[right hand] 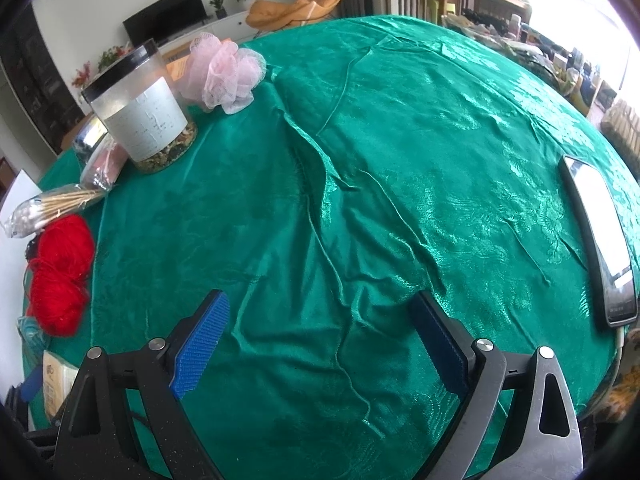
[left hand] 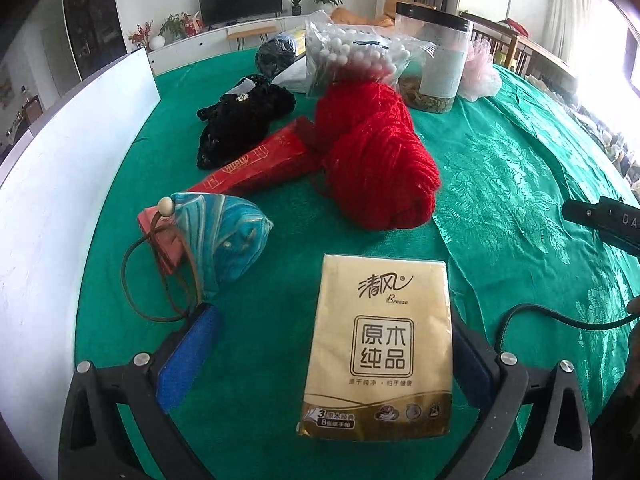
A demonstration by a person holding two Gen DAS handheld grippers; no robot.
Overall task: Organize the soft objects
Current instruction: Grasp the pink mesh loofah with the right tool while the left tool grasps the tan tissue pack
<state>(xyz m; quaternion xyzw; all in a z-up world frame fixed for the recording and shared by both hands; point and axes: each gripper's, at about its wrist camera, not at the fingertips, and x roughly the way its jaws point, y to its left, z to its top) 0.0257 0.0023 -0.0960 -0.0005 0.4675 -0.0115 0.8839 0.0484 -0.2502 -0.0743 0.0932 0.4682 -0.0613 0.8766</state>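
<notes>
A gold tissue pack (left hand: pixel 380 344) lies flat on the green tablecloth (left hand: pixel 500 184) between the fingers of my left gripper (left hand: pixel 332 320), which is open; the right finger sits at the pack's edge, the left finger is well clear. Beyond it lie a red yarn skein (left hand: pixel 376 152), a teal drawstring pouch (left hand: pixel 224 232), a red packet (left hand: pixel 256 164) and a black fabric piece (left hand: pixel 240 120). A pink mesh pouf (right hand: pixel 224 72) rests at the far side. My right gripper (right hand: pixel 320 298) hangs open over bare wrinkled cloth, holding nothing.
A clear jar with a black lid (right hand: pixel 140 112) and a bag of cotton swabs (left hand: pixel 352 56) stand behind the yarn. A white board (left hand: pixel 60 184) edges the table on the left. A phone (right hand: pixel 600 240) lies at the right edge. A black cable (left hand: pixel 560 320) trails nearby.
</notes>
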